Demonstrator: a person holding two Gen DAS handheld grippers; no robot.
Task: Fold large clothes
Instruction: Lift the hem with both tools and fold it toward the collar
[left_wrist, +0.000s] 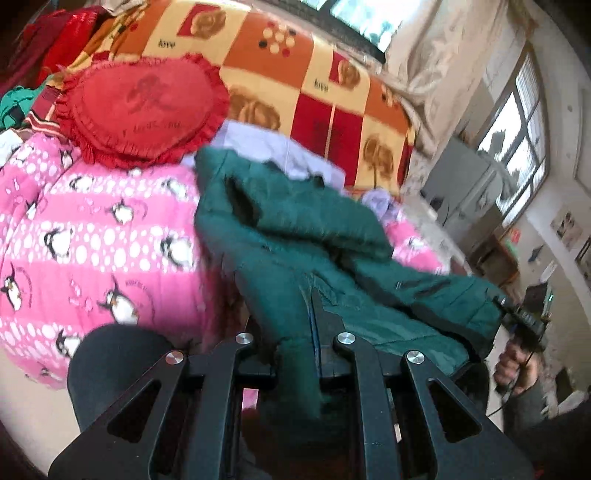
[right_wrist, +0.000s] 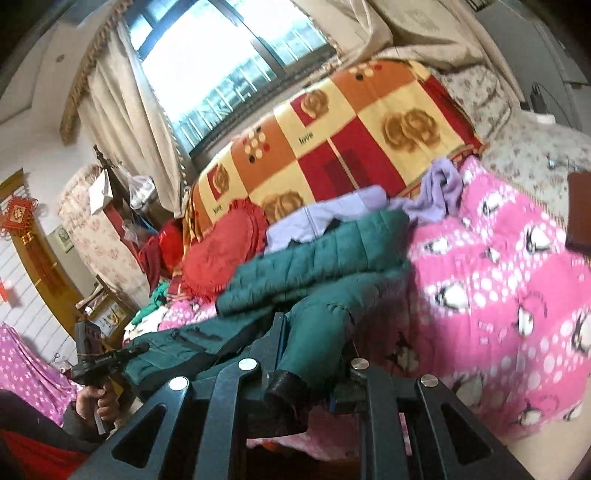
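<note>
Pink penguin bedding (left_wrist: 92, 236) covers the bed under our green padded jacket (left_wrist: 295, 236), which fills the centre of both views. Our left hand-held gripper (left_wrist: 295, 354) is clamped on one jacket end, our right hand-held gripper (right_wrist: 314, 369) pinches a cuffed sleeve. Between them the jacket stretches lengthwise, equally near both hands.
</note>
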